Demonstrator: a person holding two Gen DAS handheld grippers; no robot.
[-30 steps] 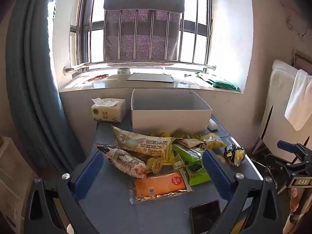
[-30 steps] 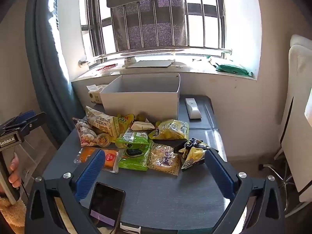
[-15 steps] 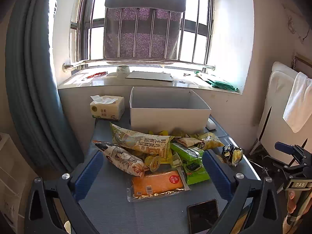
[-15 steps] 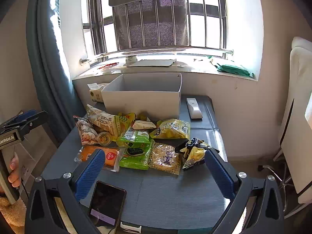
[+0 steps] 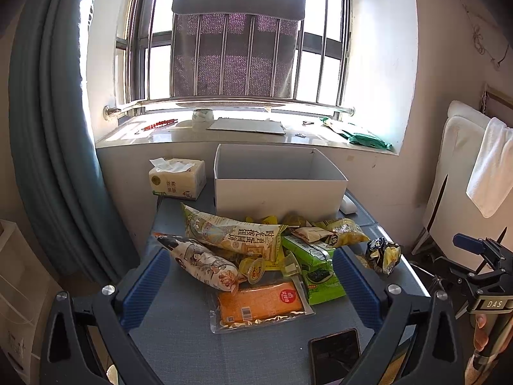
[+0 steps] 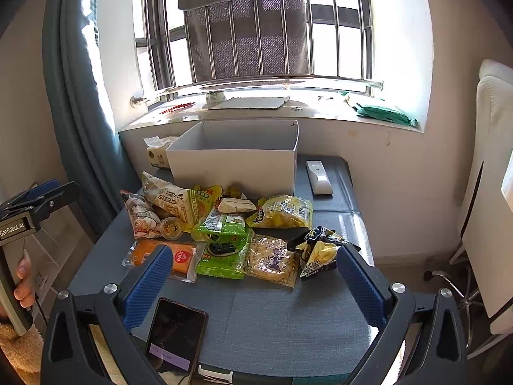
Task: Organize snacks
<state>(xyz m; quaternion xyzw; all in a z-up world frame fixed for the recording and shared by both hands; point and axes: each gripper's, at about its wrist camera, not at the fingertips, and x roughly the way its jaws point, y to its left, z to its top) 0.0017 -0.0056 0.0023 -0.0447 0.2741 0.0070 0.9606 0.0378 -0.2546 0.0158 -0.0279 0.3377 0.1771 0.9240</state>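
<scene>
A pile of snack packets lies on the grey table (image 5: 179, 346) in front of an empty white box (image 5: 279, 189), which also shows in the right wrist view (image 6: 234, 166). Among them are an orange packet (image 5: 259, 301), a long pale bag (image 5: 234, 234), a floral bag (image 5: 202, 263), green seaweed packs (image 6: 221, 243), a yellow bag (image 6: 282, 211) and a dark crumpled bag (image 6: 317, 250). My left gripper (image 5: 250, 288) is open and empty above the table's near edge, over the orange packet. My right gripper (image 6: 253, 279) is open and empty, held back from the pile.
A black phone (image 6: 176, 333) lies at the table's front edge. A tissue box (image 5: 176, 178) stands left of the white box and a white remote (image 6: 319, 176) lies to its right. A curtain hangs left; a white chair with a towel (image 5: 490, 166) stands right.
Both views have shifted slightly; the left gripper has eased a little closer to the pile. Both grippers stay open and nothing on the table has moved.
</scene>
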